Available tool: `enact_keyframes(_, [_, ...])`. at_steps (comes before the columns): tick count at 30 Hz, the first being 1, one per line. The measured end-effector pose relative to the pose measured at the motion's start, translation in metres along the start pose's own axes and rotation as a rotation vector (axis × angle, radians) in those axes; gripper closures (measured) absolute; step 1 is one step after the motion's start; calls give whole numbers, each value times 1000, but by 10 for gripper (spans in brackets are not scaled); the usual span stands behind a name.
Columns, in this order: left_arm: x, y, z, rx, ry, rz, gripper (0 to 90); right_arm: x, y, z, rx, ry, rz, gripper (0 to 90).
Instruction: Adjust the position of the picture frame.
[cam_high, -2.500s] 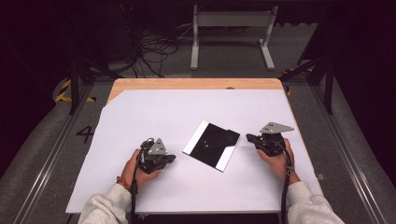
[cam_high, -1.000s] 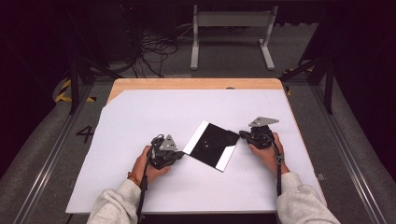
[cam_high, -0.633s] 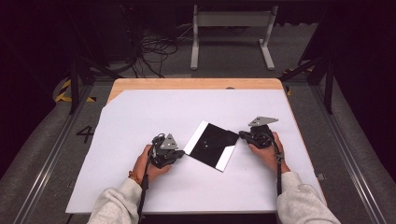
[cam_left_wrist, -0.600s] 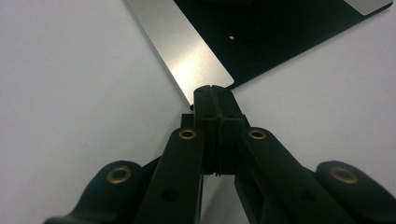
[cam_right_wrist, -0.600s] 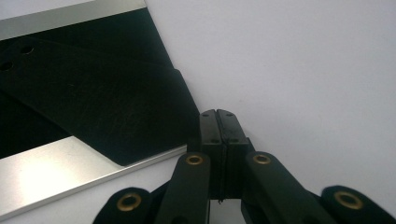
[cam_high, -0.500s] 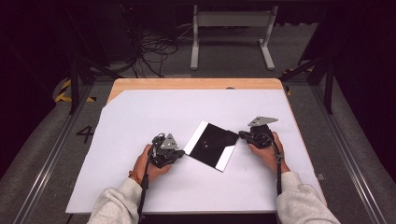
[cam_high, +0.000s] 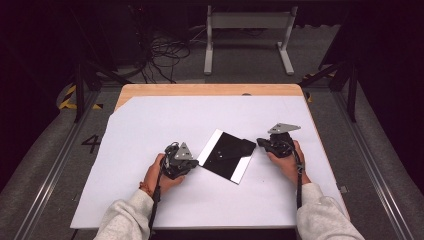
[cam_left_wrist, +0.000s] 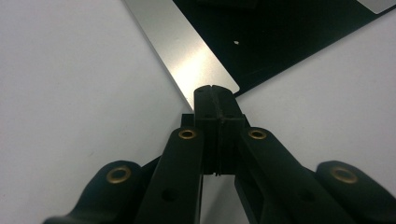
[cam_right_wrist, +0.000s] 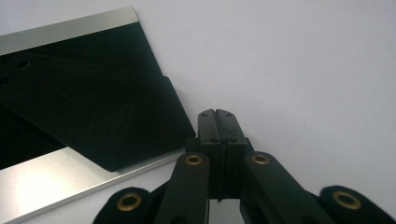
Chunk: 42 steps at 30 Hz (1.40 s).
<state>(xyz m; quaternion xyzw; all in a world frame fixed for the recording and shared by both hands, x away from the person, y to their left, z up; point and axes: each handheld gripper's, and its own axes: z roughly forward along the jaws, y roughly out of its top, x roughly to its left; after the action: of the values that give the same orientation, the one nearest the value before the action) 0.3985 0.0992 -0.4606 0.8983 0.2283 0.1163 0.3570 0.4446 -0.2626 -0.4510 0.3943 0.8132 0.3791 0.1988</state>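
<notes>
A flat black panel (cam_high: 224, 157) with silver strips along two edges lies turned at an angle in the middle of the white tabletop (cam_high: 150, 120). A black sheet (cam_right_wrist: 93, 116) lies on it and sticks out past its right side. My left gripper (cam_high: 195, 163) is shut, with nothing between its jaws, and its tips (cam_left_wrist: 215, 89) are at the corner of one silver strip (cam_left_wrist: 187, 60). My right gripper (cam_high: 259, 143) is also shut and holds nothing. Its tips (cam_right_wrist: 216, 113) rest just beside the sheet's corner, over bare tabletop.
A strip of the wooden table (cam_high: 210, 89) shows at the far edge of the white cover. Behind the table stand a grey metal frame (cam_high: 250, 25) and loose cables (cam_high: 165, 50) on the floor. Metal rails (cam_high: 55, 170) run along both sides.
Since the earliest frame both hands have come inward to the panel's left and right edges. Over the last second nothing has moved.
</notes>
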Motion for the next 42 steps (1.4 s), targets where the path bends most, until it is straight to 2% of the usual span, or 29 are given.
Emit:
enact_keyframes(18, [1, 0, 0, 1, -1, 5, 896, 2, 0, 8, 34, 5, -35, 900])
enact_keyframes(22, [1, 0, -1, 4, 5, 9, 896, 2, 0, 8, 34, 21, -41, 900])
enact_keyframes(28, [5, -3, -3, 1, 9, -3, 895, 5, -1, 5, 43, 67, -74, 900])
enact_keyframes(33, [7, -4, -3, 0, 8, -6, 896, 9, -2, 2, 56, 82, -103, 900])
enact_keyframes(36, [7, -4, -4, 3, 14, 0, 896, 9, -3, 0, 59, 94, -103, 900])
enact_keyframes(42, [7, -4, -4, 6, 28, 17, 896, 13, -5, -4, 63, 106, -135, 900])
